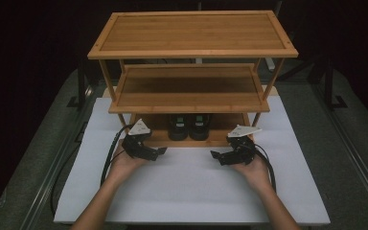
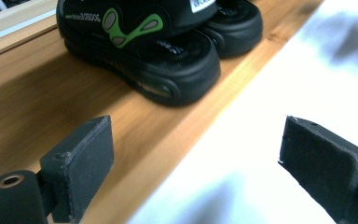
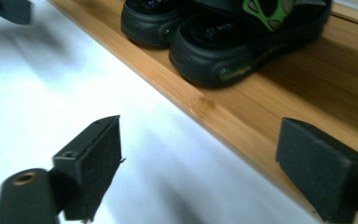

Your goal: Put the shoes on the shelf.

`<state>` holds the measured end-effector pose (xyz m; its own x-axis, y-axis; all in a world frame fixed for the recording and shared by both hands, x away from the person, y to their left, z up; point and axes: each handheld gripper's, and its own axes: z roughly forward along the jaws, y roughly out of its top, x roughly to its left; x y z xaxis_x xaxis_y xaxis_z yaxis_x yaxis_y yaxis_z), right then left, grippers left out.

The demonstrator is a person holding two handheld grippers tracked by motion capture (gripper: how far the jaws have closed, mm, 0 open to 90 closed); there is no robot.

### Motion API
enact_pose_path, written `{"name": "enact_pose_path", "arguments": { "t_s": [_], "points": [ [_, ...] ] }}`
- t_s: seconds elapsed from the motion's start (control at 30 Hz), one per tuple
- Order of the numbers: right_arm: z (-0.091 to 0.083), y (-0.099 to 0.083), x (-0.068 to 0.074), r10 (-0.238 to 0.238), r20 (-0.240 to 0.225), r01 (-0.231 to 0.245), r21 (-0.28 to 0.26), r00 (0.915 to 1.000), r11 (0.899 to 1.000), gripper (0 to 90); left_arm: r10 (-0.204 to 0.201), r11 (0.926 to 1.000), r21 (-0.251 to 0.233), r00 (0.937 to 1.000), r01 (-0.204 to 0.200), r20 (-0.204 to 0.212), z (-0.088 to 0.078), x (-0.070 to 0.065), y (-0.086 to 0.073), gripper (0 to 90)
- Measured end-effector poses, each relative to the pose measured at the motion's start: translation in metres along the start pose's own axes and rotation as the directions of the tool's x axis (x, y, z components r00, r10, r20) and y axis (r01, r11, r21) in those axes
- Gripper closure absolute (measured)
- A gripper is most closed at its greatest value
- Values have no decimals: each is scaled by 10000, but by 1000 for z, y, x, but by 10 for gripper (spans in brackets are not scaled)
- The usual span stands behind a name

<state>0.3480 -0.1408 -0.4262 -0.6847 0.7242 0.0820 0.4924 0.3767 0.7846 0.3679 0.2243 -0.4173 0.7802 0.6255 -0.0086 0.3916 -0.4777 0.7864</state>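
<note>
A pair of black sandals (image 1: 189, 127) with green marks stands side by side on the bottom shelf (image 1: 187, 142) of a three-tier bamboo rack. In the left gripper view the sandals (image 2: 168, 60) lie ahead on the wood. The right gripper view has the same sandals (image 3: 242, 46) up ahead. My left gripper (image 1: 160, 151) is held just left of the pair, in front of the shelf edge, pointing inward. Its jaws (image 2: 196, 154) stand open with nothing between them. My right gripper (image 1: 216, 155) mirrors it on the right, also open and empty (image 3: 200, 158).
The rack's top shelf (image 1: 191, 31) and middle shelf (image 1: 187, 86) are bare and overhang the bottom one. A white mat (image 1: 187, 187) covers the table in front of the rack. Rack legs (image 1: 106, 79) stand at the corners. Cables trail from both grippers.
</note>
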Motion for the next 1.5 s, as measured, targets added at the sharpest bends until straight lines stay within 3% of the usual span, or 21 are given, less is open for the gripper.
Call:
{"name": "enact_pose_path", "arguments": {
  "t_s": [0.33,0.4,0.6,0.87,1.0,1.13,1.23,1.33,1.5],
  "points": [
    [-36,-32,-2,139,580,-150,199,9982,9997,82,224,9994,277,9995,-218,-230,-39,-11,-32,67],
    [-44,-39,-3,211,643,-224,199,9977,9996,81,111,9990,441,9997,-101,-229,-45,-12,-38,23],
    [-63,-57,-6,406,845,-437,353,9956,9984,22,63,9982,603,9994,-42,-345,-63,-17,-58,4],
    [-82,-85,-9,531,1269,-617,650,9905,9960,22,318,9955,921,9956,-237,-878,-85,-27,-82,0],
    [-92,-98,-10,663,1502,-771,675,9864,9947,22,329,9904,1370,9932,-174,-1118,-91,-28,-95,0],
    [-99,-110,-10,750,1896,-925,853,9790,9921,22,82,9854,1699,9921,133,-1253,-93,-27,-109,0],
    [-100,-116,-13,557,2226,-831,1158,9733,9898,17,-264,9886,1445,9929,432,-1159,-94,-25,-116,0],
    [-100,-117,-15,796,2056,-1046,1137,9754,9880,17,-463,9886,1386,9941,597,-985,-94,-22,-118,0],
    [-100,-117,-16,792,2055,-1037,1113,9754,9884,17,-475,9887,1370,9941,606,-971,-94,-22,-118,0]
  ]
}}
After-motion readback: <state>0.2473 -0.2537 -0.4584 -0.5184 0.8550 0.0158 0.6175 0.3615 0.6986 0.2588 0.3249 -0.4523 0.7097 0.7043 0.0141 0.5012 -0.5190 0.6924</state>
